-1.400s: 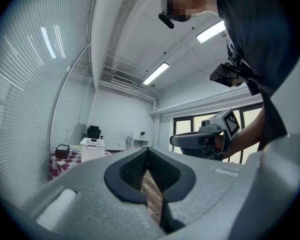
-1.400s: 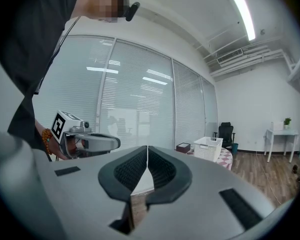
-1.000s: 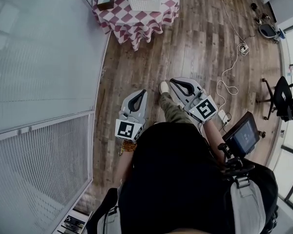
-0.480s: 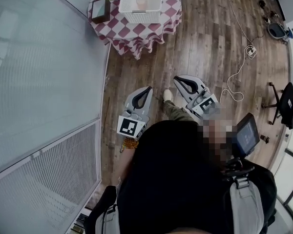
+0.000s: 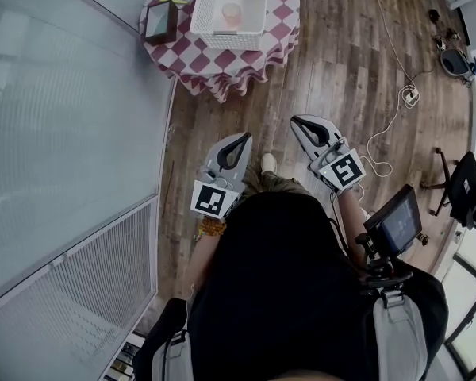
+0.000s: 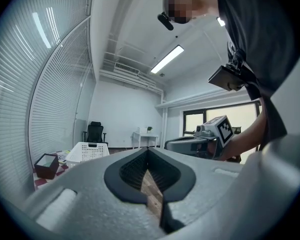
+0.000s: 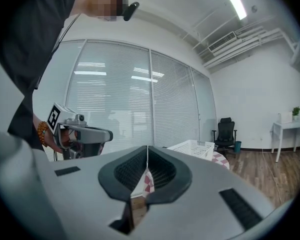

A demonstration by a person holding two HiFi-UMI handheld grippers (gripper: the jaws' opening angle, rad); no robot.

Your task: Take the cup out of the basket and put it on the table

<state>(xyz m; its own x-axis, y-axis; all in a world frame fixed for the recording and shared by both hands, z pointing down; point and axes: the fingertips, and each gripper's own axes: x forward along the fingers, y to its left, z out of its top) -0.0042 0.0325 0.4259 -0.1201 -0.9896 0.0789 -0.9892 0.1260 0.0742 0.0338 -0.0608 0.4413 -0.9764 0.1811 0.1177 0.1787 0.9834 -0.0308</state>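
Where plank floor (image 5: 333,62) lies open between the person and the worktop (image 5: 222,62), both tools hang level, well short of it. Glass wall (image 5: 63,94) bounds the left side; one cable (image 5: 385,50) trails on the right. Left tool (image 5: 242,137) clenched, empty; right tool (image 5: 300,122) likewise. One marker cube (image 5: 211,199) on each, showing a square pattern only. One pink cup (image 5: 232,14) sits inside one white basket (image 5: 226,41) on the worktop, with one dark box (image 5: 160,22) beside it.
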